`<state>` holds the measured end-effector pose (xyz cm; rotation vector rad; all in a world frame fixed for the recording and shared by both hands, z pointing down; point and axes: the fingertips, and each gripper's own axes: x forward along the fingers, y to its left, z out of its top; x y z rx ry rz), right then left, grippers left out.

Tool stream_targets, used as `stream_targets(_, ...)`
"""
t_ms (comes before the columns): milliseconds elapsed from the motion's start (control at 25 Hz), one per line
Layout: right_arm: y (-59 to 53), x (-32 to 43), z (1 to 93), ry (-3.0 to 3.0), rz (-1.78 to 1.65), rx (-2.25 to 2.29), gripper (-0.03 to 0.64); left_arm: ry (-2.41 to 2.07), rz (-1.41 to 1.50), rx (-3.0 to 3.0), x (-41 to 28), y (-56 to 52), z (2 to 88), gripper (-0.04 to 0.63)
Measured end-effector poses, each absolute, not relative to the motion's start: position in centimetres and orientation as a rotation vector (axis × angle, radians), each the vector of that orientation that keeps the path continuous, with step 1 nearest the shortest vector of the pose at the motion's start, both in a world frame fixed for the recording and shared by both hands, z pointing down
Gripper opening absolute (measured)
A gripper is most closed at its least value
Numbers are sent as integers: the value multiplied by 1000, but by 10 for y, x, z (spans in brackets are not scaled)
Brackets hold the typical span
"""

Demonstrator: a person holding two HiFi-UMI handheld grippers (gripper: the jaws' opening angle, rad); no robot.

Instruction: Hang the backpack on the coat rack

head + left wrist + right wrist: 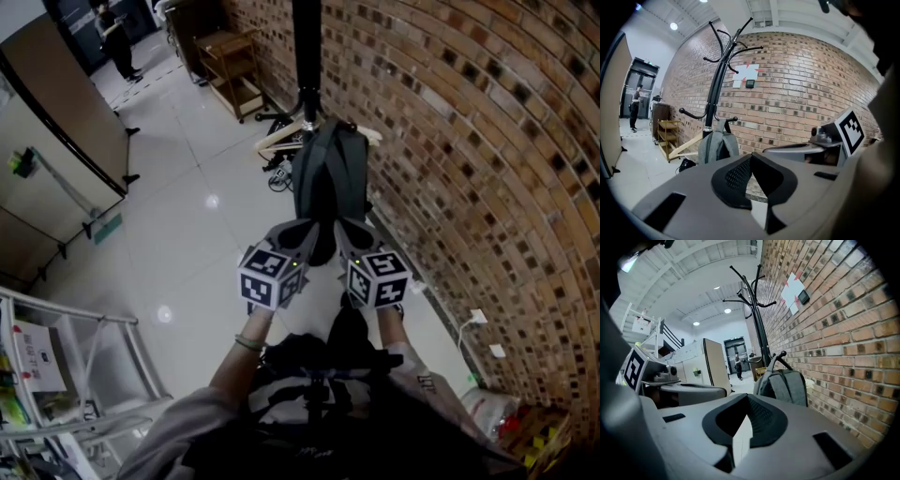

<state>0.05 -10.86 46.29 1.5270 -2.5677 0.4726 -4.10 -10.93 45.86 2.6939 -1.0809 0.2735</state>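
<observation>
A grey backpack (328,178) hangs by its top loop from a low hook of the black coat rack (306,47), next to the brick wall. My left gripper (302,234) and right gripper (347,232) sit side by side just short of the pack, both shut and with nothing in them. In the left gripper view the backpack (717,146) hangs on the rack (717,79) beyond the closed left gripper (751,158), apart from it. The right gripper view shows the backpack (785,385) under the rack (757,310), ahead of the closed right gripper (747,401).
The brick wall (469,141) runs along the right. A wooden shelf cart (234,66) and loose wooden planks (277,141) lie behind the rack's base. A tan partition (56,103) and a white metal frame (84,375) stand at left. A person (117,37) stands far down the corridor.
</observation>
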Motion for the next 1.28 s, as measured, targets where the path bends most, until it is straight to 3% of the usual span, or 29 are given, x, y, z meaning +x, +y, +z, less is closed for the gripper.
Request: stream_targets(1280,-98,-2,469,-2547,459,1548,0,-1020,313,2704,-36,-100,472,6)
